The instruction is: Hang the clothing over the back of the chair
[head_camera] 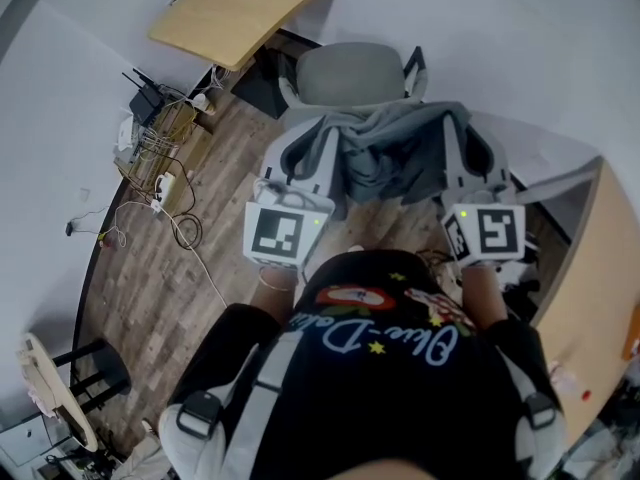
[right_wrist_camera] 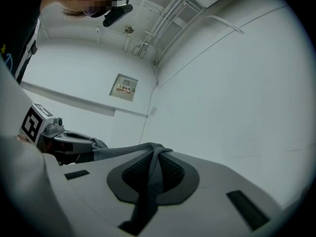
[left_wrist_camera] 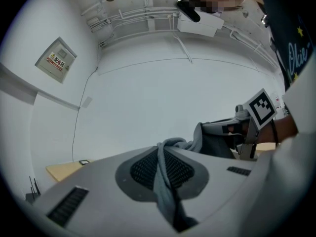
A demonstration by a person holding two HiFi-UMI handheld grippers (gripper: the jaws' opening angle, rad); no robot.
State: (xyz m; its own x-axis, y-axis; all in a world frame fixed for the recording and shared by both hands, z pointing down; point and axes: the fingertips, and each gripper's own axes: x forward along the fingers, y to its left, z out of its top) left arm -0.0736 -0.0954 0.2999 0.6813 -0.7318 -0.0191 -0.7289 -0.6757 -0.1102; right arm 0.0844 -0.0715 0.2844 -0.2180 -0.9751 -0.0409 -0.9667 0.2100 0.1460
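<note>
A grey garment (head_camera: 385, 153) hangs stretched between my two grippers, just in front of a grey office chair (head_camera: 350, 73) whose back faces me. My left gripper (head_camera: 318, 138) is shut on the garment's left end. My right gripper (head_camera: 458, 133) is shut on its right end. In the left gripper view a twisted fold of the grey fabric (left_wrist_camera: 165, 177) is pinched between the shut jaws, and the right gripper (left_wrist_camera: 247, 127) shows beyond with cloth in it. The right gripper view shows the same: fabric (right_wrist_camera: 148, 181) clamped in the jaws, the left gripper (right_wrist_camera: 57, 137) off to the left.
A wooden desk (head_camera: 245, 8) stands behind the chair. A router and a tangle of cables (head_camera: 150, 118) lie by the left wall, with a power strip (head_camera: 160, 183) on the wood floor. A second desk (head_camera: 590, 298) is at the right, a black stool (head_camera: 95, 363) at bottom left.
</note>
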